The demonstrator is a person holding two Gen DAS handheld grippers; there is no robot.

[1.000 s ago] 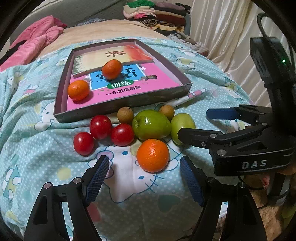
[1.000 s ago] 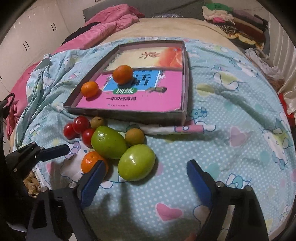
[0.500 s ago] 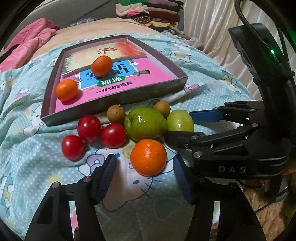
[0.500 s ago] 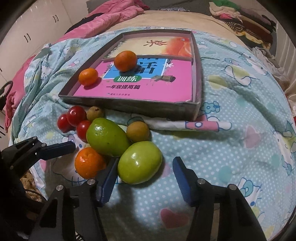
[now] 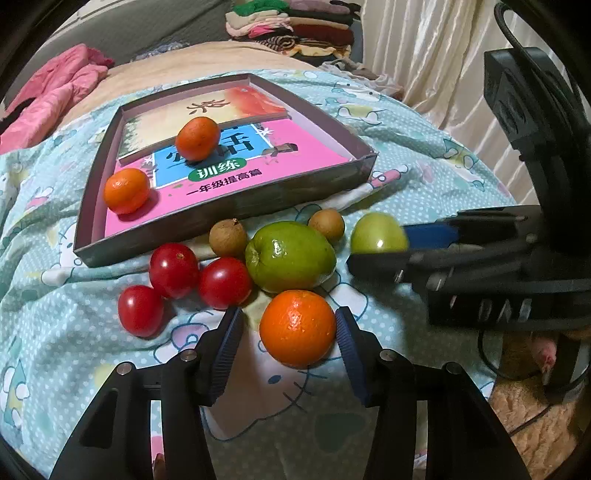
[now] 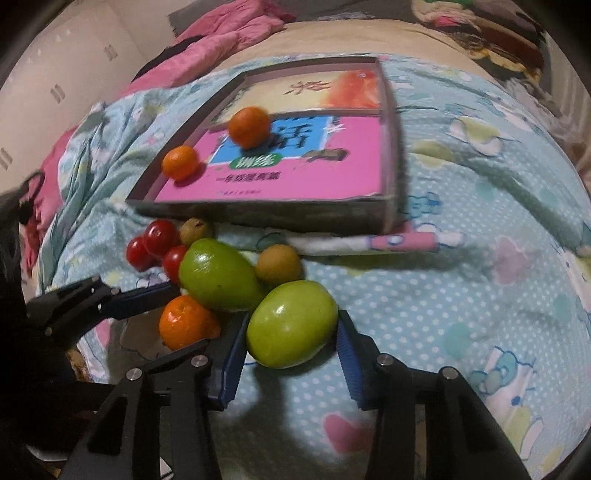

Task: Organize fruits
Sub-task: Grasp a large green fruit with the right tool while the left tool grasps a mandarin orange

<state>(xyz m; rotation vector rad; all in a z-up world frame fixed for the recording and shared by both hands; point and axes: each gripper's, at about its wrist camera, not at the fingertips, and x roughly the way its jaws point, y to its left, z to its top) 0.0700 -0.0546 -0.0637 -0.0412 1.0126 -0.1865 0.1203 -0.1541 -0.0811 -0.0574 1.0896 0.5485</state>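
Observation:
An orange (image 5: 297, 326) lies on the blue bedsheet between the fingers of my left gripper (image 5: 288, 332). Its jaws are closing: the right pad touches the peel, the left pad stands a little off. My right gripper (image 6: 291, 336) is closing on the smaller green fruit (image 6: 291, 334), and both blue pads meet its sides. A larger green fruit (image 5: 290, 254), three red tomatoes (image 5: 173, 269) and two small brown fruits (image 5: 228, 238) lie in a cluster just behind. A shallow grey box (image 5: 229, 216) lined with a pink book holds two oranges (image 5: 197, 138).
Pink clothes (image 5: 55, 96) lie at the far left and a stack of folded clothes (image 5: 295, 29) at the back. A cream curtain (image 5: 424, 55) hangs on the right. The bed's edge drops off beside my right gripper (image 5: 376, 245).
Both grippers have narrowed from wide apart to close around their fruits. The left one now flanks the orange, and the right one has closed in on the smaller green fruit.

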